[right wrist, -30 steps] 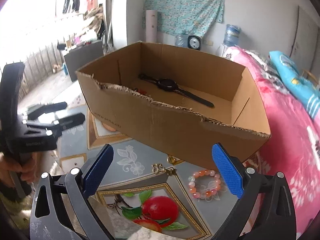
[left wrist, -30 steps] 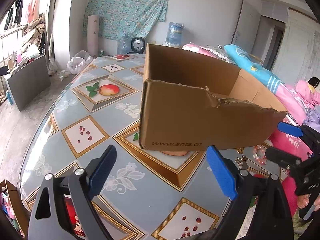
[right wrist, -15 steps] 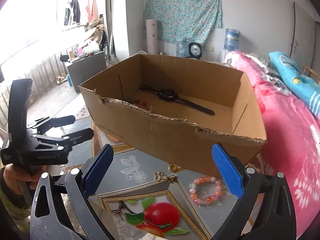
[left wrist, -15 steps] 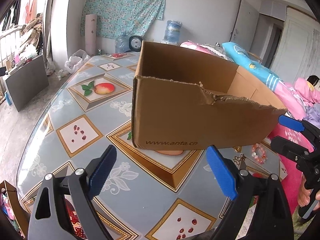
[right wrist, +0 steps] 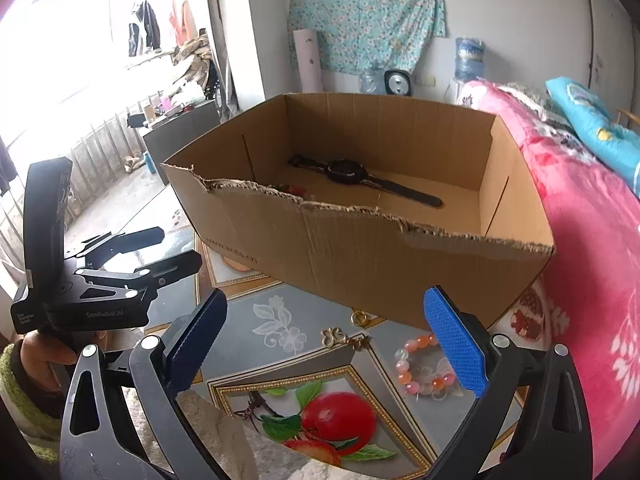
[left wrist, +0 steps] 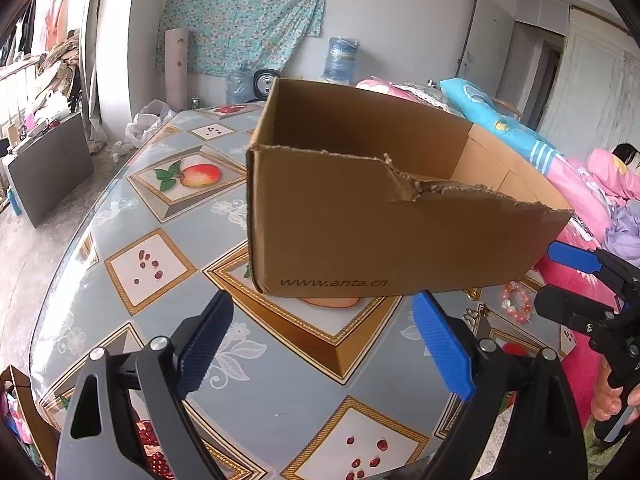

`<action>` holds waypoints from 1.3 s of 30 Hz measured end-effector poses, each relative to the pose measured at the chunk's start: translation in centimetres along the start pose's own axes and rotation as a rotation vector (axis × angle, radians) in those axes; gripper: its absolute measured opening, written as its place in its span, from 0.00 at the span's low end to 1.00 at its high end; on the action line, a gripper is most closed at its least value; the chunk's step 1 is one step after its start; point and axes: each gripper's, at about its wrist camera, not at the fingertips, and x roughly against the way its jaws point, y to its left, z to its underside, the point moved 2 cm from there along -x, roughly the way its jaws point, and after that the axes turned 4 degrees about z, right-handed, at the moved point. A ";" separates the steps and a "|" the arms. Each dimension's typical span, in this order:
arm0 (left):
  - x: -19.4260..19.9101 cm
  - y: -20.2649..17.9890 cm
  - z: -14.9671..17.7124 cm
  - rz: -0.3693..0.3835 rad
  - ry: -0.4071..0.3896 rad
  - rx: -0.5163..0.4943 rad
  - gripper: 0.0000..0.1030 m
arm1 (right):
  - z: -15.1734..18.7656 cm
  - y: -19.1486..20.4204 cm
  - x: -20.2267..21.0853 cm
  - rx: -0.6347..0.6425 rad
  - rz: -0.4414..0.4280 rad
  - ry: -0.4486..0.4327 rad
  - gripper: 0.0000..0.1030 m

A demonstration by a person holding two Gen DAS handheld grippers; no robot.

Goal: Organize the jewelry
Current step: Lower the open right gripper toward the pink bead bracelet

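Picking up the pink and orange beaded bracelet [right wrist: 424, 368] called for lowering the right claw [right wrist: 328, 344], its blue pads wide apart and empty, squarely over one side of the loop. The bracelet lay on the patterned surface [right wrist: 256, 312] just near of the torn brown cardboard box [right wrist: 360, 248], right of a small gold trinket [right wrist: 344, 337]. The left claw [left wrist: 328, 344] also hung apart, empty.

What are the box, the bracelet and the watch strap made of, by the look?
Box: corrugated cardboard, matte brown; the torn front rim shows fluting.
Bracelet: round pink, orange and clear beads, glossy and translucent, so glass or plastic; can't tell which.
Watch strap: matte black and lying flat, probably rubber or silicone.
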 end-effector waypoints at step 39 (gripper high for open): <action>-7.3 -12.3 1.8 0.217 0.218 -0.388 0.27 | 5.5 -3.4 -1.9 -0.077 -0.128 0.119 0.29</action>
